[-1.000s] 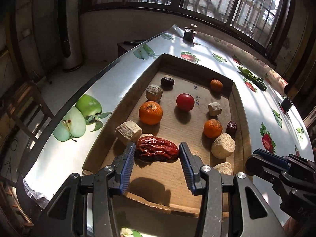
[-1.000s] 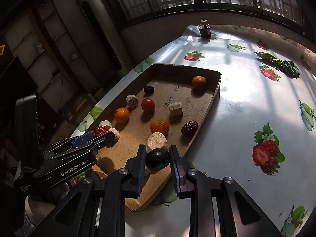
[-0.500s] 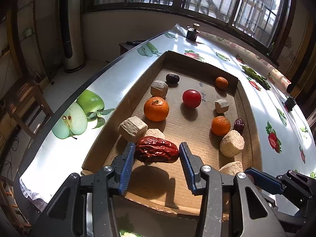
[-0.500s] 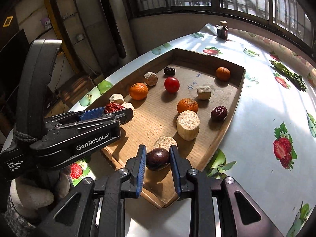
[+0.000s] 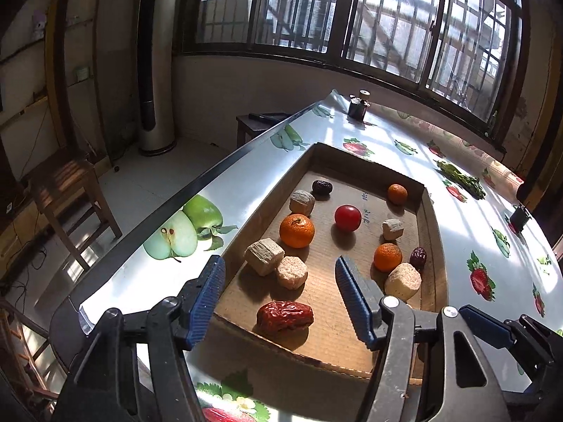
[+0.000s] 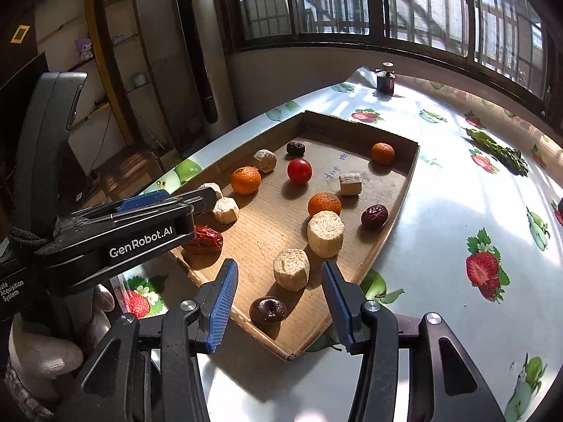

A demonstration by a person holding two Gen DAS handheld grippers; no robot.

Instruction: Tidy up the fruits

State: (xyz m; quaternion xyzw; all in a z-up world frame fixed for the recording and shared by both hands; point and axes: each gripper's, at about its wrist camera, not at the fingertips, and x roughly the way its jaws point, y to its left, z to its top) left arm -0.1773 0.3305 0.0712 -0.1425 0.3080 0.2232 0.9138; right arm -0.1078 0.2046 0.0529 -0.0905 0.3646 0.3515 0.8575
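Through my left wrist camera, my left gripper (image 5: 278,297) stands with its jaws spread wide and nothing between them. The red date (image 5: 285,317) lies on the floor of the cardboard tray (image 5: 427,263) near the front edge, below the gap and touching neither pad. I judge it sits there as one end of a front row. Beyond it the tray holds two beige chunks (image 5: 276,263) touching each other, a large orange (image 5: 296,231), a red tomato (image 5: 347,217), two smaller oranges, more beige pieces and two dark dates, all loose and scattered.

Through my right wrist camera, my right gripper (image 6: 278,300) is likewise wide apart and empty. The dark plum (image 6: 268,310) rests in the tray's near corner, under the gap and free of both pads. Just behind it stands a beige round (image 6: 291,269), with a taller one further back. My other claw crosses the left of this view above the red date. The sorting looks barely begun.
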